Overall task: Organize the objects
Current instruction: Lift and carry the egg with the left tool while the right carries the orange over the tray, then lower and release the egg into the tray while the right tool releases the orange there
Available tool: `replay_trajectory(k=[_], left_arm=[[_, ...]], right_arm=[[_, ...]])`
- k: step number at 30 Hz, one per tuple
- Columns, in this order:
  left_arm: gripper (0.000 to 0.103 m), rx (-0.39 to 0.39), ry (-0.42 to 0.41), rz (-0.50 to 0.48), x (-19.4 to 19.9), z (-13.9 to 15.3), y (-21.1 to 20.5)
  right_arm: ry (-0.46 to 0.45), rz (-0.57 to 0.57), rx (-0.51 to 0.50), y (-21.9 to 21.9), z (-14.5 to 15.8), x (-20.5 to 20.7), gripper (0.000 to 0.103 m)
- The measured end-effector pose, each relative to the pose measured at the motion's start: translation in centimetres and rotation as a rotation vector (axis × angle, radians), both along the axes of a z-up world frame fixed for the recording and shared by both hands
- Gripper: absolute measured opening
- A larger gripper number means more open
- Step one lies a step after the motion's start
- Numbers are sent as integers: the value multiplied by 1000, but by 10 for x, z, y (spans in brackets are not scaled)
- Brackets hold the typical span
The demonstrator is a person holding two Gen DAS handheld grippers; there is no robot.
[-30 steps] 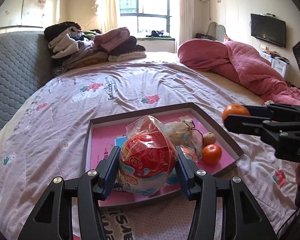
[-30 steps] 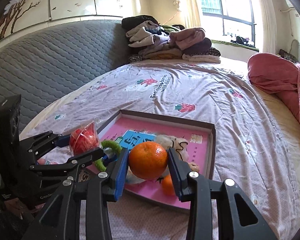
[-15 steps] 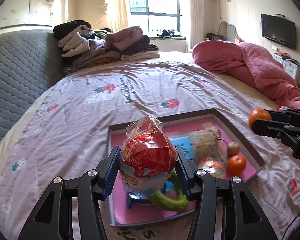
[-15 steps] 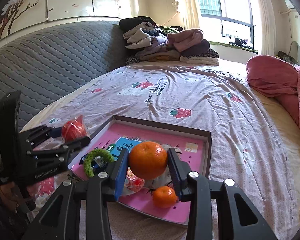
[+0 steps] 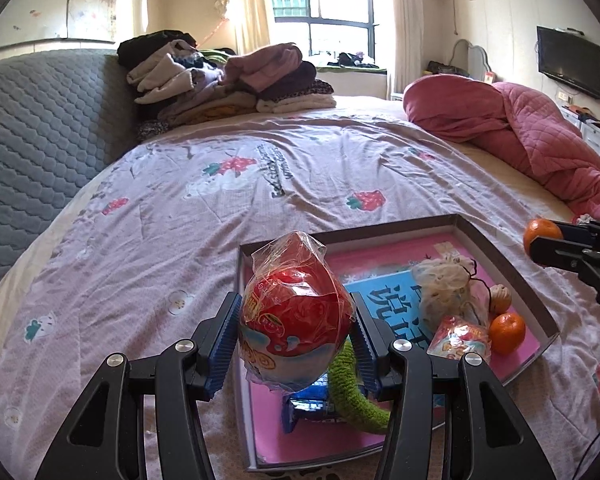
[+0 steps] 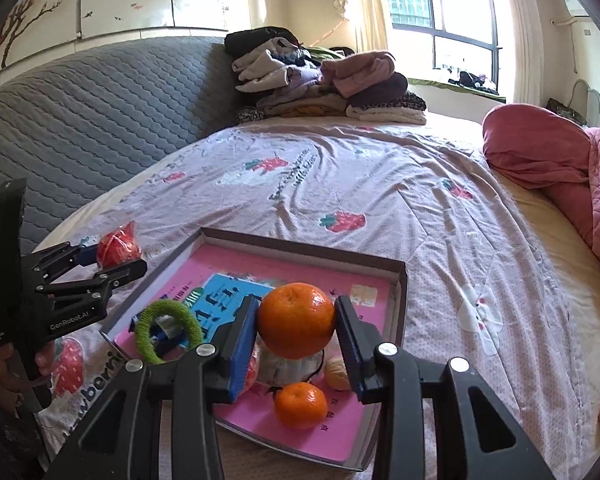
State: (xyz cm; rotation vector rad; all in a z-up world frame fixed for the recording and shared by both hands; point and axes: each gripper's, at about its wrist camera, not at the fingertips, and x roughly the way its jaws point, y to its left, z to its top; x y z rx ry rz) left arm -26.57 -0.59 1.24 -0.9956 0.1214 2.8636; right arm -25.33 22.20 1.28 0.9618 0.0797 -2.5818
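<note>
L gripper (image 5: 296,340): clamped on plastic-wrapped red toy egg (image 5: 294,326); held above tray's near-left corner
R gripper (image 6: 296,328): clamped on large tangerine (image 6: 296,321); held over tray interior
Tray (image 6: 400,292): pink-lined, on strawberry bedsheet (image 6: 340,184); holds small tangerine (image 6: 301,405), walnut (image 6: 336,372), green ring (image 6: 168,330), blue booklet (image 5: 392,300), mesh pouch (image 5: 444,288)
Bg: folded clothes pile (image 5: 228,76); pink quilt (image 5: 520,132)

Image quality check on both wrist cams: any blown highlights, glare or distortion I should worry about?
Left wrist view: window overexposed, wrapper of the red packaged snack in the left gripper shows mild glare, strong fisheye bends the tray edges. Right wrist view: window blown out too, orange in the right gripper sharp and evenly lit, corners vignetted black.
</note>
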Motion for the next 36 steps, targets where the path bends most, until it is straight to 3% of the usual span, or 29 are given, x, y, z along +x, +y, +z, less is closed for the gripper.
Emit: replay_trajectory(k=[16, 27, 36], left_arm=[[54, -40, -50, -61, -3, -26, 27], [54, -113, -58, -142, 3, -38, 56], [55, -131, -123, -167, 2, -53, 66]], right_arm=[[-89, -11, 80, -3, -42, -14, 40], [-81, -47, 100, 0, -59, -20, 40], [-67, -38, 126, -5, -60, -21, 40]])
